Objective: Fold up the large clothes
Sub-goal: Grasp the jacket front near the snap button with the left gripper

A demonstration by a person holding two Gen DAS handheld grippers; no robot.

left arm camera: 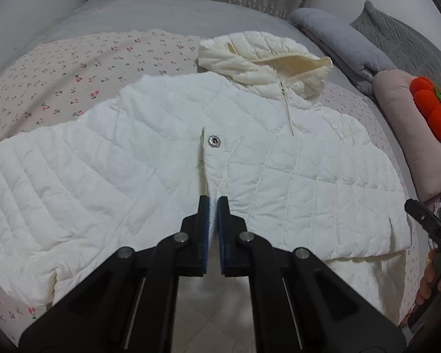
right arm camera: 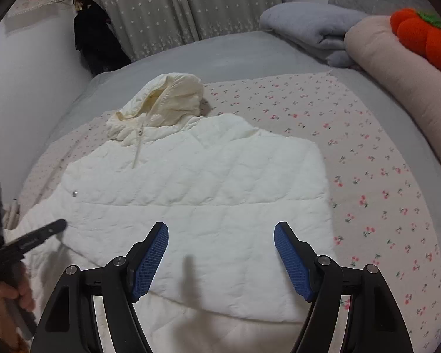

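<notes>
White jacket (left arm camera: 167, 158) spread flat on the flowered sheet (right arm camera: 367, 158) (hood (left arm camera: 258, 56) at far end). Left gripper (left arm camera: 214, 203) pinches its near flap; right gripper (right arm camera: 221, 232) spread wide above near hem.

The left gripper (left arm camera: 214, 203) points steeply downward, its blue-padded jaws drawn nearly together with only a thin slit between them. The right gripper (right arm camera: 221, 235) also angles down, its jaws spread wide with nothing between the pads. A hand (right arm camera: 13, 292) wraps the left gripper's handle; another hand (left arm camera: 432, 279) holds the right one's.
</notes>
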